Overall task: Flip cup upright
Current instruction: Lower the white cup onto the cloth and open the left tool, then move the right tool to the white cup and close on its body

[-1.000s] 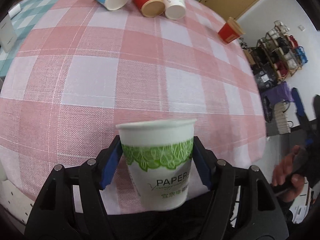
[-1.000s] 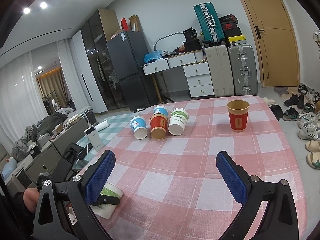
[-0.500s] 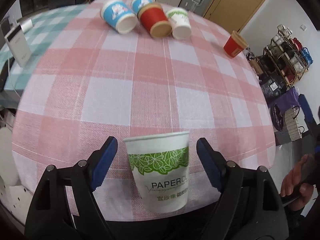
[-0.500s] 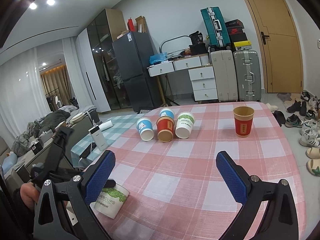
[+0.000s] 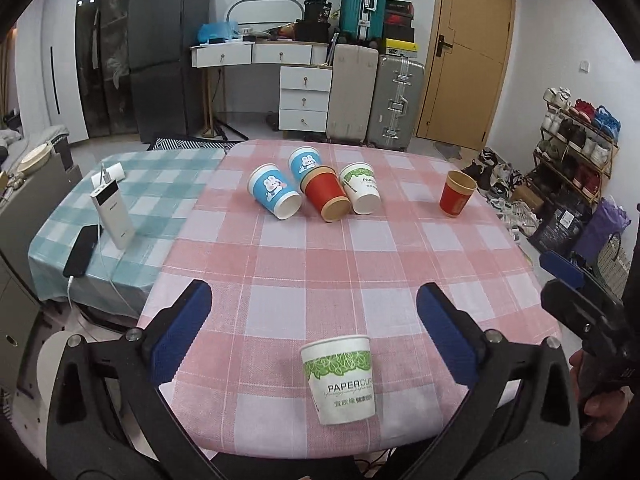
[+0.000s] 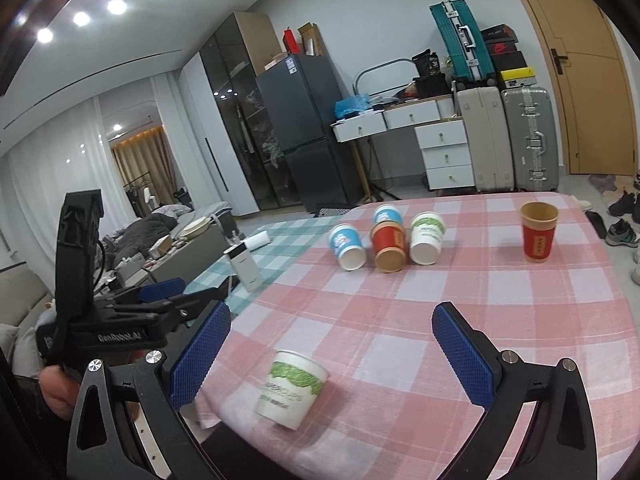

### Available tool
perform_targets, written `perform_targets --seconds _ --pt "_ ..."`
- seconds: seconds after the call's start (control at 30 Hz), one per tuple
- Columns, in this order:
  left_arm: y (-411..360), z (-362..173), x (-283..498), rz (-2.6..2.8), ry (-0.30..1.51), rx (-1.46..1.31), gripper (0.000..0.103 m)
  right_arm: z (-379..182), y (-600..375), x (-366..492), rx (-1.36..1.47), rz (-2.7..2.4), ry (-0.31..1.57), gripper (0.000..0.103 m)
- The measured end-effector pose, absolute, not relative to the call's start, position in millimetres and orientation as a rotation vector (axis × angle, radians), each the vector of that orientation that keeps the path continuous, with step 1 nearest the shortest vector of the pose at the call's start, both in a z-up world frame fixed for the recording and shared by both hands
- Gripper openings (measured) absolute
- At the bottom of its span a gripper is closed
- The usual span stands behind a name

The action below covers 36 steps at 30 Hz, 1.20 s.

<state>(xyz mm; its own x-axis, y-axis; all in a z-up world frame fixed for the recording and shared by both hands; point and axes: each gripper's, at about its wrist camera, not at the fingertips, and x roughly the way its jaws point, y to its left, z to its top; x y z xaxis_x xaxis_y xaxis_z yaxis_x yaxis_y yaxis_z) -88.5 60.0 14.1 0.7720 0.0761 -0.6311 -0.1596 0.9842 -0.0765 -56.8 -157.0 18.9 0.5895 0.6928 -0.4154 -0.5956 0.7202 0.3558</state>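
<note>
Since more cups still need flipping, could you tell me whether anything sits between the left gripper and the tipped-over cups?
Only the upright white-and-green cup stands near the left gripper; beyond it, bare cloth runs to the tipped cups.

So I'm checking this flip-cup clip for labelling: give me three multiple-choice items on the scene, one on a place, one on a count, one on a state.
1. Where does the green-leaf cup stand?
A. near table edge
B. among the far cups
C. on the teal cloth

2. How many cups lie on their sides?
A. two
B. four
C. six

3. The left gripper is:
A. shut on the cup
B. open, off the cup
C. out of view

Answers: 1 A, it stands upright by the near edge; 2 B, two blue, one red, one white lie grouped; 3 B, its pads stand wide apart.
</note>
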Motion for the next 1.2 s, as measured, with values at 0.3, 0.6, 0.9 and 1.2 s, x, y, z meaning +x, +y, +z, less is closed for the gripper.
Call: perform_targets --seconds 0.3,0.6,0.9,1.2 --pt "66 5 -124 0.182 0.675 -0.141 0.102 13 -128 -67 0.150 0.775 0.625 0.103" --pt "94 -8 -147 0.226 0.667 -0.189 0.102 -4 -86 -36 0.031 0.764 0.882 0.103" --pt "132 -21 -170 0.264 0.655 -0.228 0.102 -52 -42 13 0.050 0.816 1.309 0.103" --pt "170 -48 -185 0.310 0.686 -0.308 0.102 -104 14 43 -0.047 0.821 1.580 0.103"
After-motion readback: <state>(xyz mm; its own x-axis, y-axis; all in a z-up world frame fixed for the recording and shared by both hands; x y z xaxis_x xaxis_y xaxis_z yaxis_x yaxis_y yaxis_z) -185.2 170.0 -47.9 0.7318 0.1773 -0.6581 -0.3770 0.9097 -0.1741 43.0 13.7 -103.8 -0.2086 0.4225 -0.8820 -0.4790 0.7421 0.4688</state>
